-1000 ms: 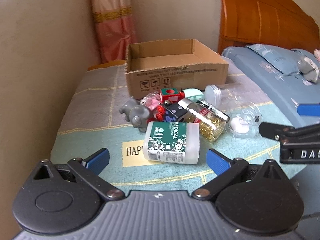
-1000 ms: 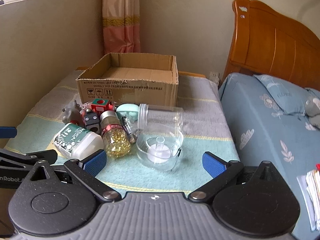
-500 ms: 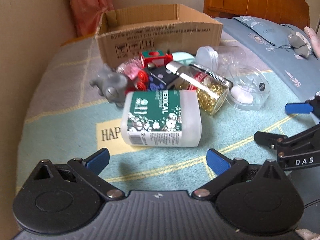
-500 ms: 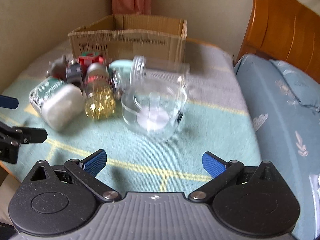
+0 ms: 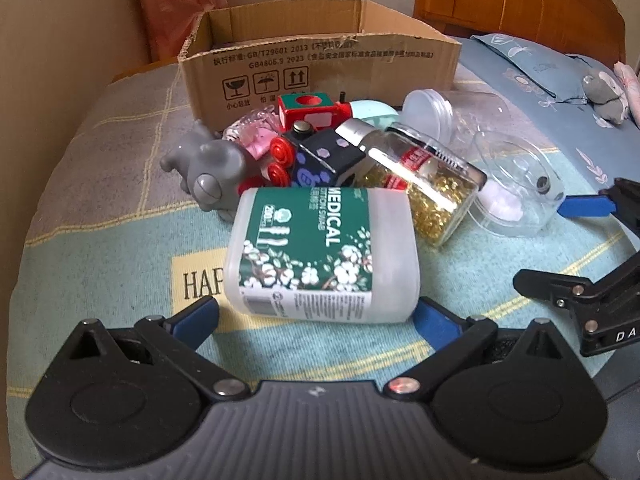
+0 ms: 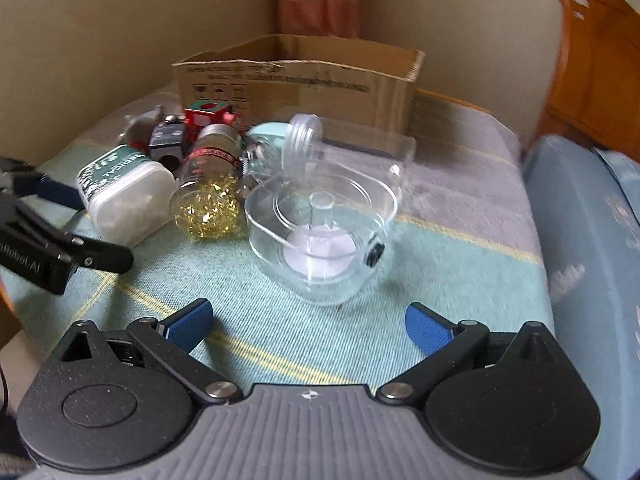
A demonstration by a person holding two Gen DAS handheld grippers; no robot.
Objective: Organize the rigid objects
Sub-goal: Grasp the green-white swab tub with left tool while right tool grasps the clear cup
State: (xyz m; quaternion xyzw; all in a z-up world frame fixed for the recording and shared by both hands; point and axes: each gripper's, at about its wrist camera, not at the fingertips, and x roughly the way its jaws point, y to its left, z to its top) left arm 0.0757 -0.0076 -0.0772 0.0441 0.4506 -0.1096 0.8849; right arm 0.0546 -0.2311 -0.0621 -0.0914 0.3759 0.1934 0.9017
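Observation:
A white swab box with a green MEDICAL label (image 5: 320,256) lies on its side just ahead of my left gripper (image 5: 316,320), which is open, its blue pads level with the box's near end. Behind it are a jar of gold beads (image 5: 420,184), a grey toy (image 5: 208,168), red and black toy blocks (image 5: 312,136) and clear plastic containers (image 5: 516,188). My right gripper (image 6: 308,322) is open, a little short of the clear round container (image 6: 320,236). The swab box (image 6: 124,192) and the bead jar (image 6: 210,196) lie to that container's left.
An open cardboard box (image 5: 320,60) stands behind the pile on the blanket-covered surface (image 5: 100,240). A wall runs along the left. A bed with blue bedding (image 6: 592,240) and a wooden headboard (image 5: 520,4) lies to the right. The other gripper shows at each view's edge.
Both grippers have moved forward and down toward the pile. The swab box now sits right at my left fingertips, and the clear container is much closer to my right gripper.

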